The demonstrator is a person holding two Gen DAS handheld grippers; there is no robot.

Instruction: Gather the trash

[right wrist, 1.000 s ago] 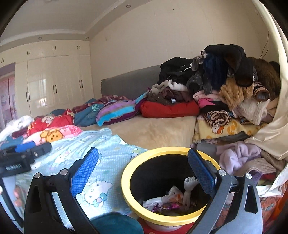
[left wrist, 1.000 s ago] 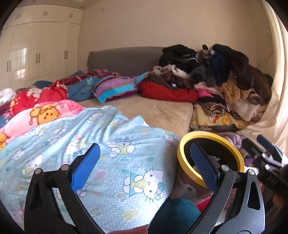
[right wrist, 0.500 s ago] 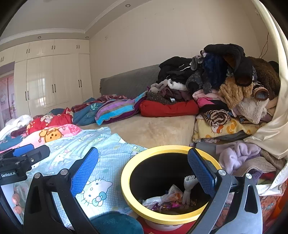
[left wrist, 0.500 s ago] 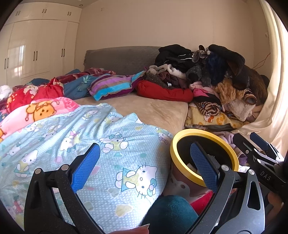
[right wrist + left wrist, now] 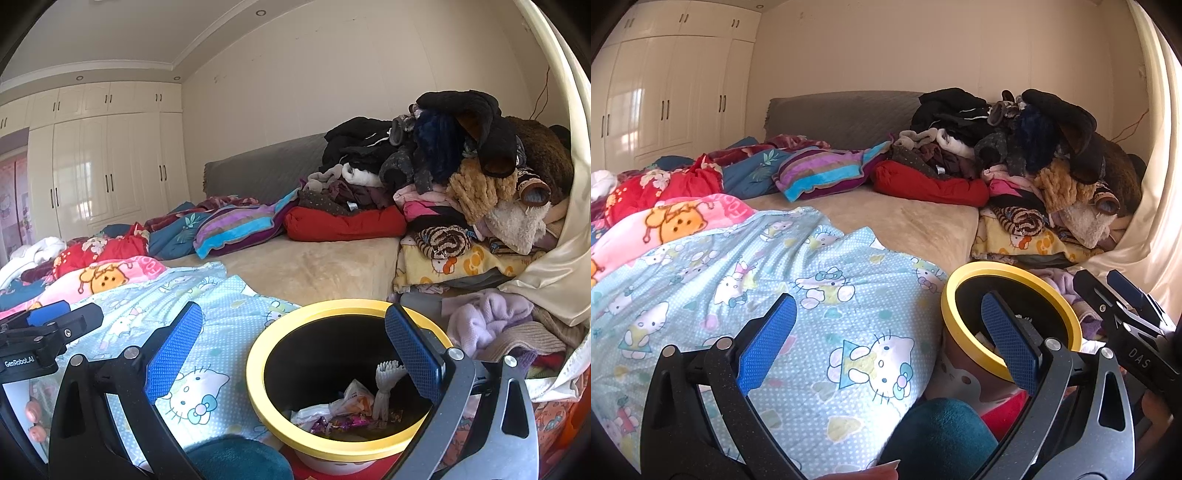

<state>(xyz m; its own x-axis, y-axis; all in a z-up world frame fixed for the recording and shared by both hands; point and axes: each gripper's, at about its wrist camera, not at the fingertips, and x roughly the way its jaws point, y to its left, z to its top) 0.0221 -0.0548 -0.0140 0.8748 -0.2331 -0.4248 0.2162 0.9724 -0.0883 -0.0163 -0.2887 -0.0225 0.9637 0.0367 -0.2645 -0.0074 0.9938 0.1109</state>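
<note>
A trash bin with a yellow rim (image 5: 258,391) stands at the foot of the bed, low in the right wrist view. Inside it lie crumpled wrappers (image 5: 347,410) and a white plastic fork (image 5: 386,384). My right gripper (image 5: 291,354) hangs open just above the bin with nothing between its blue pads. The same bin's yellow rim (image 5: 947,302) shows at the lower right of the left wrist view. My left gripper (image 5: 886,339) is open and empty over a light blue cartoon-cat quilt (image 5: 738,280). The right gripper's body (image 5: 1126,332) sits at that view's right edge.
A beige mattress (image 5: 325,266) holds striped and red pillows (image 5: 343,221) and a tall heap of clothes (image 5: 461,166) at the right. Pink and red blankets (image 5: 676,218) lie at the left. White wardrobes (image 5: 103,170) line the far wall. A teal cushion (image 5: 938,439) sits low.
Both views have shifted slightly; the left wrist view now frames the bin a little further left and lower. Both grippers stay open and empty.
</note>
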